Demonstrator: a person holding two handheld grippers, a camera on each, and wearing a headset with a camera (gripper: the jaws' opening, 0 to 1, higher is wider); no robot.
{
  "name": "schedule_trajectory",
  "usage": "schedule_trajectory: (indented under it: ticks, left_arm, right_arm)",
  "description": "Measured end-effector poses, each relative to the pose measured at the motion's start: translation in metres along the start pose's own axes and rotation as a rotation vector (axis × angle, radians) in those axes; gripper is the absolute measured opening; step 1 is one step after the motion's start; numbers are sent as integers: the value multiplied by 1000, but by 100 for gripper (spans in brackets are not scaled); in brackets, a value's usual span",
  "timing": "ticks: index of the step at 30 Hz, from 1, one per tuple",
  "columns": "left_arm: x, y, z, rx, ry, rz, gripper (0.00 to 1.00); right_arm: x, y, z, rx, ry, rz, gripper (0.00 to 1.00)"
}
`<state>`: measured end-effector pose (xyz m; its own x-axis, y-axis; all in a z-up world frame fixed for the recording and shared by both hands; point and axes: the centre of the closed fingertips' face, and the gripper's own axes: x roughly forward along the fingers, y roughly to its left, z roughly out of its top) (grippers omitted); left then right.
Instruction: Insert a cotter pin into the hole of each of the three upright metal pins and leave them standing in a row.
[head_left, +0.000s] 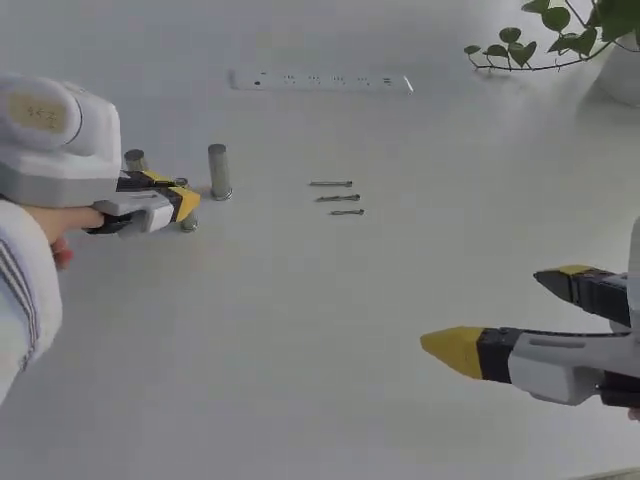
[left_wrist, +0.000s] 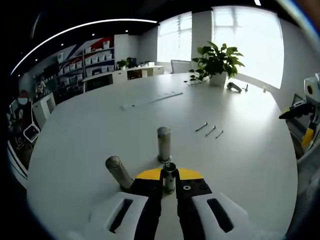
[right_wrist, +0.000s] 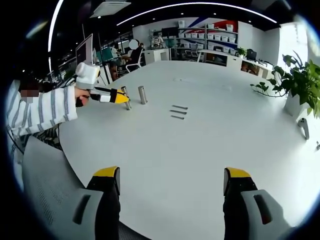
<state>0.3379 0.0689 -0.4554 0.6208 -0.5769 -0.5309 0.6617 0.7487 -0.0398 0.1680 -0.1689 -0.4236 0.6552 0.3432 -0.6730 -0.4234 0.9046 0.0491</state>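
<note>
Three metal pins stand at the left of the white table (head_left: 330, 330). My left gripper (head_left: 185, 207) is shut on the nearest metal pin (left_wrist: 169, 176), whose base (head_left: 188, 224) shows under the yellow tips. A second pin (head_left: 218, 172) (left_wrist: 163, 144) stands upright just beyond it, and a third pin (head_left: 135, 160) (left_wrist: 119, 171) is to the left, beside the gripper. Three cotter pins (head_left: 338, 198) (left_wrist: 210, 131) (right_wrist: 178, 112) lie flat in a small stack to the right of the pins. My right gripper (head_left: 505, 312) (right_wrist: 172, 175) hovers open and empty at the near right, far from them.
A white power strip (head_left: 320, 81) lies across the far side of the table. A potted plant (head_left: 560, 35) (left_wrist: 217, 60) stands at the far right corner. A grey chair (right_wrist: 55, 200) sits at the table's near edge.
</note>
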Motion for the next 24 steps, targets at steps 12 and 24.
schedule_trajectory:
  ticks: [12,24]
  left_arm:
    - [-9,-7,-5,52,6,9,5]
    - [-32,-38,-2,1,-23,-81,5]
  right_arm:
    - [-3,4,4,-12,-15,4,84]
    - [-5,10,9,-30,-28,20,83]
